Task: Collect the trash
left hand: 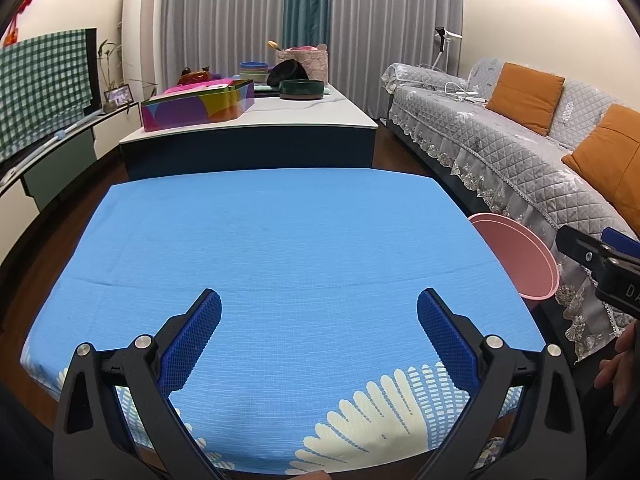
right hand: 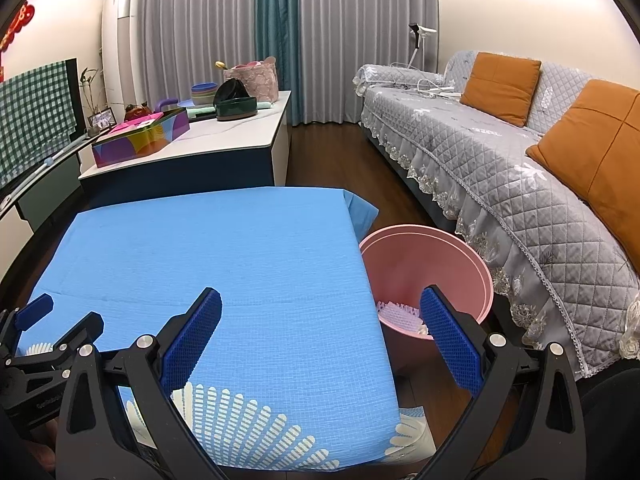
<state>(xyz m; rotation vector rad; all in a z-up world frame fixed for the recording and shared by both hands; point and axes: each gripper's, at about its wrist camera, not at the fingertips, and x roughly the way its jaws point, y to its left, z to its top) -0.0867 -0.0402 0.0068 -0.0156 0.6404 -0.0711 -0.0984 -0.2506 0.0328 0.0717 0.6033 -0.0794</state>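
The blue table (left hand: pixel 280 248) shows no trash. My left tongs (left hand: pixel 319 314) and right tongs (right hand: pixel 321 314) are spread, holding nothing. Bin (right hand: pixel 460 256), lower right, holds scraps. I think we're done.

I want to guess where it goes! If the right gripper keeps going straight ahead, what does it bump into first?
Probably nothing soon: the open right gripper points over the right edge of the blue cloth-covered table, beside the round pink plastic bin. Depth is unclear.
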